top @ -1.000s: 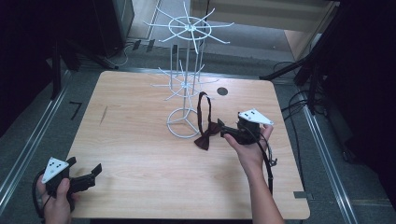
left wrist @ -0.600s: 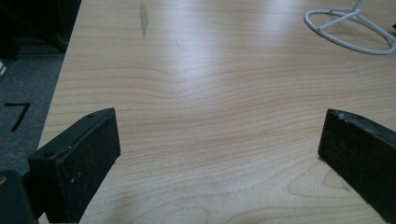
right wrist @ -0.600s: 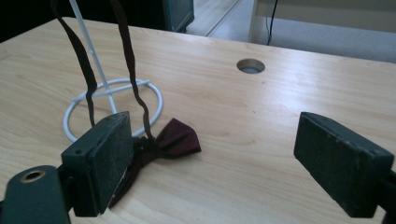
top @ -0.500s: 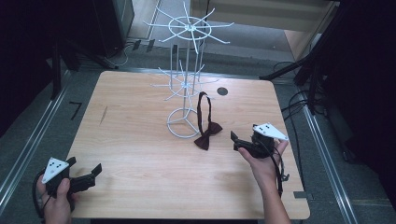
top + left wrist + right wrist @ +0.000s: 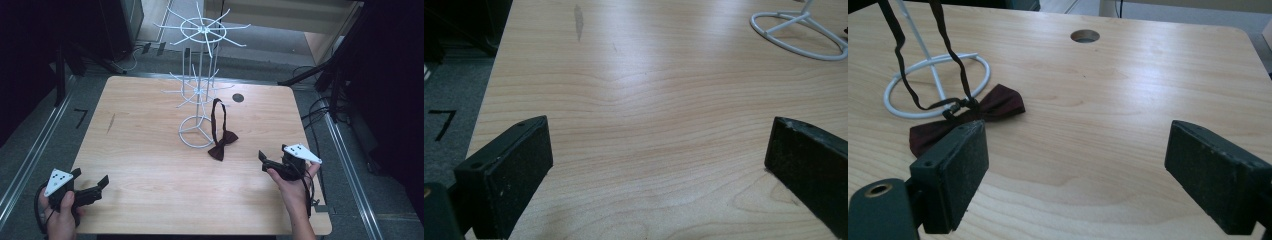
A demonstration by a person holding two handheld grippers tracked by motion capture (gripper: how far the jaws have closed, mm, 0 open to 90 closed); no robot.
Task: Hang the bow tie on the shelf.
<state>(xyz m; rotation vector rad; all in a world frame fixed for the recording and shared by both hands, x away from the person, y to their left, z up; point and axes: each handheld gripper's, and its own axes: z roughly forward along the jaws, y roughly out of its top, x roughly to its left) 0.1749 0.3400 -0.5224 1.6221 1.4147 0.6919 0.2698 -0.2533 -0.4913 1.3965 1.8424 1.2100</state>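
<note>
The bow tie (image 5: 223,150) hangs by its strap from a low arm of the white wire rack (image 5: 199,82), its maroon bow resting on the desk (image 5: 150,165) just right of the rack's ring base. As I judge it, the hanging is done and little remains beyond clearing off. My right claw (image 5: 264,162) has just been opening and stands wide with nothing in it, near and right of the bow. My left claw (image 5: 102,184) gapes idle at the near left corner. The pale wood desk has a cable hole (image 5: 238,97) far right; grey floor and dark room surround it.
</note>
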